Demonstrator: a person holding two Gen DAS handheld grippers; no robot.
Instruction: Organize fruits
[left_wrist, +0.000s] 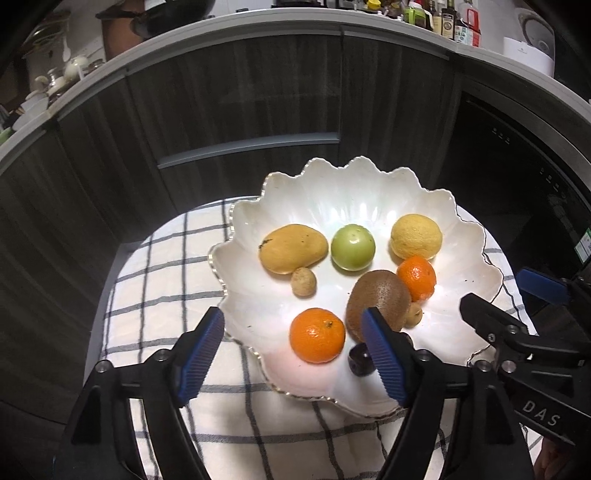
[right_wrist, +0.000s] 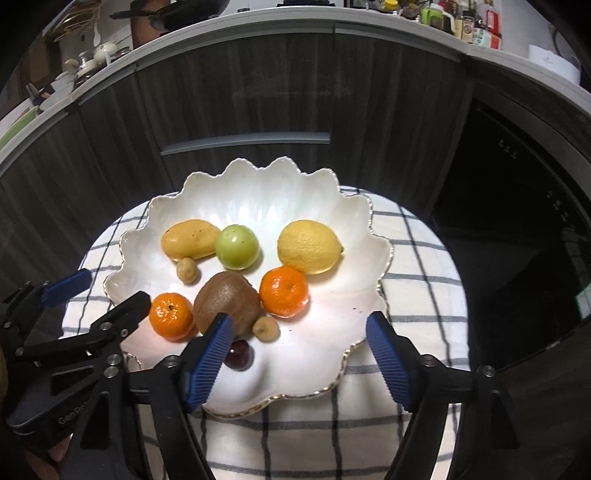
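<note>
A white scalloped bowl (left_wrist: 369, 192) sits on a checked cloth (left_wrist: 155, 280) spread over a small round worktop, in front of dark wood-grain cabinets (left_wrist: 258, 92). All the fruit lies inside the bowl. Along the far side, from left to right, are a mango (left_wrist: 293, 248), a green apple (left_wrist: 352, 248) and a lemon (left_wrist: 416, 237), each apart from its neighbour. A small tan round fruit (left_wrist: 303, 281) touches the near edge of the mango. In the middle a kiwi (left_wrist: 378, 295) rests against one mandarin (left_wrist: 416, 277) on its right, while a second mandarin (left_wrist: 317, 335) lies to its near left. Another small tan fruit (left_wrist: 413, 314) sits just beside the kiwi, and a dark cherry-like fruit (right_wrist: 240, 355) lies at the near rim, partly hidden behind a finger, so its kind is hard to tell for sure.

The left gripper (left_wrist: 293, 358) hovers over the near left edge of the bowl with its blue-padded fingers spread wide, holding nothing. The right gripper (right_wrist: 299, 360) hangs over the near right part of the bowl, its jaws likewise wide apart and empty. Each gripper shows at the edge of the other's wrist view, side by side and near each other.
</note>
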